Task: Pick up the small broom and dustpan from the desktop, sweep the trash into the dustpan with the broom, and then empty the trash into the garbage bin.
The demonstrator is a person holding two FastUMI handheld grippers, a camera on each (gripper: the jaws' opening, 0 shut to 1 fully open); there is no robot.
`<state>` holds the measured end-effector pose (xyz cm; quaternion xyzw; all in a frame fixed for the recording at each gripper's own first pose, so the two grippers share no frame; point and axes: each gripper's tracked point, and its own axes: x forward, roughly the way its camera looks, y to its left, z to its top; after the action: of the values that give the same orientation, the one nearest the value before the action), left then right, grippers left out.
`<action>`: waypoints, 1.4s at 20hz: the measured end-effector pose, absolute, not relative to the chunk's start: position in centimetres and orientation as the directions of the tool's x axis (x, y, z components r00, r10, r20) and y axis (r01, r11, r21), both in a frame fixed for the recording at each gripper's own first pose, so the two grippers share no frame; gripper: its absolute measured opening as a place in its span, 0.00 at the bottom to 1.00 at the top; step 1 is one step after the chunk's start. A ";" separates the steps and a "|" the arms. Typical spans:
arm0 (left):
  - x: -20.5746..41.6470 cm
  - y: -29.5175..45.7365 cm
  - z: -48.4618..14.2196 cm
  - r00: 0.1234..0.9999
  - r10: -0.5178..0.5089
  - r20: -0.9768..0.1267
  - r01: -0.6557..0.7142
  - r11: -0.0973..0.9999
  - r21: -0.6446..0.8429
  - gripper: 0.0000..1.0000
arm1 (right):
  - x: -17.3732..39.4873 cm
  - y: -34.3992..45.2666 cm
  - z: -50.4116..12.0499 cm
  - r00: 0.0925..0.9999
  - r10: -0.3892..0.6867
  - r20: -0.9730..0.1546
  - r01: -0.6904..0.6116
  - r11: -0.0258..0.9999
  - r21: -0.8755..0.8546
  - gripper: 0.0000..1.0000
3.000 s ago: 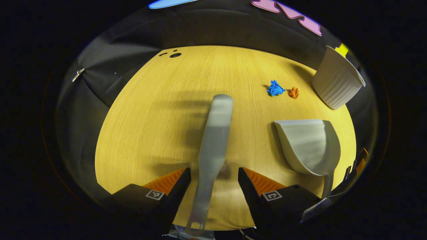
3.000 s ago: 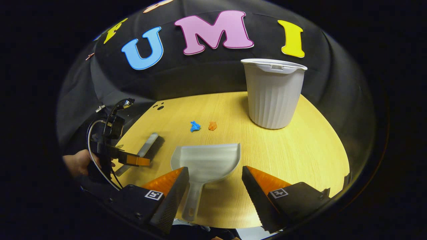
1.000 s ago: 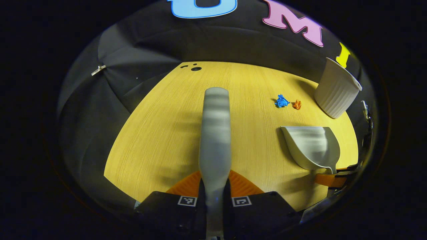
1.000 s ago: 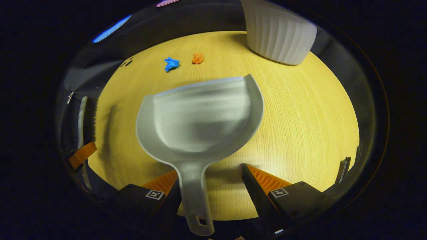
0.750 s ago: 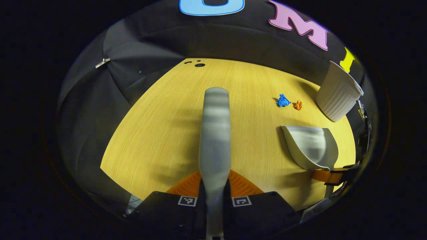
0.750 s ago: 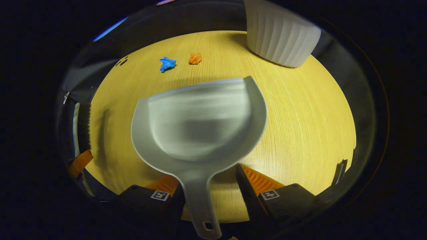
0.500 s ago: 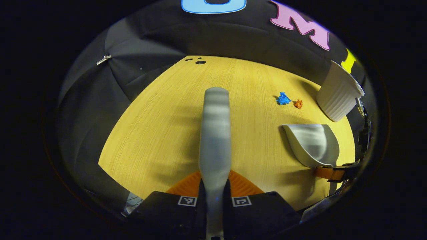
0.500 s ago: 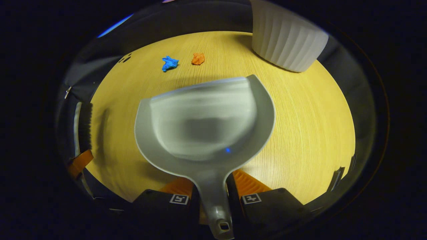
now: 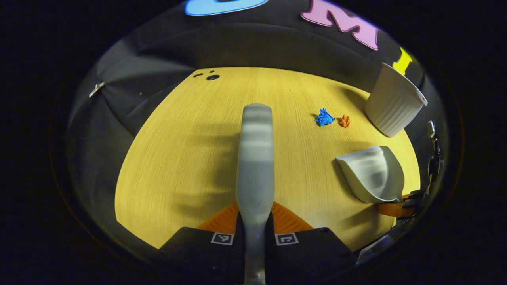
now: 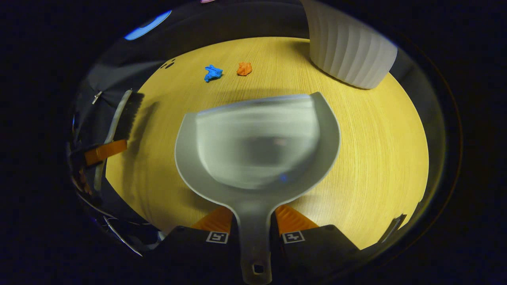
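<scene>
My left gripper (image 9: 255, 221) is shut on the handle of the small grey broom (image 9: 255, 158), which points straight ahead above the wooden desktop (image 9: 190, 150). My right gripper (image 10: 253, 225) is shut on the handle of the grey dustpan (image 10: 257, 146), its open mouth facing away. A blue paper scrap (image 10: 213, 73) and an orange scrap (image 10: 244, 68) lie on the desk beyond the pan's lip. In the left gripper view the blue scrap (image 9: 324, 118), the orange scrap (image 9: 344, 120) and the dustpan (image 9: 372, 172) sit to the right. The broom's dark bristles (image 10: 128, 114) show at the left of the right gripper view.
A white ribbed garbage bin (image 10: 350, 51) stands at the far right of the desk, just right of the scraps; the left gripper view has the bin (image 9: 392, 105) at its right edge. Small dark holes (image 9: 212, 76) mark the desk's far left corner.
The right gripper, open around the dustpan handle a second ago, has shut on it. The left gripper keeps hold of the broom; both tools have shifted slightly.
</scene>
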<state>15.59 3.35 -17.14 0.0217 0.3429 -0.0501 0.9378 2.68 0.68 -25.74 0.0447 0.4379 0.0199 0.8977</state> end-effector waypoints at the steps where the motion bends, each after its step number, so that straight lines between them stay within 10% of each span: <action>1: 16.8 2.9 -16.9 0.756 -0.091 -0.648 0.132 0.991 0.015 0.24 | 2.6 0.3 -25.3 0.622 0.079 -0.779 -0.012 0.996 0.091 0.34; 17: 34.8 -7.3 -14.7 0.669 -0.199 -0.716 0.618 0.683 0.388 0.23 | 3.0 -6.0 -23.8 0.608 0.085 -0.789 -0.137 0.991 0.002 0.34; 28: 27.1 -17.6 -16.4 0.338 -0.363 -0.868 0.912 0.352 0.208 0.29 | 3.9 -5.0 -24.4 0.596 0.140 -0.791 -0.221 0.975 0.006 0.34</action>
<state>27.14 -17.62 -16.43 0.3658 0.3753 -0.4359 0.7317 3.88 -5.01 -24.36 -0.0462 0.4378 0.1012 0.8922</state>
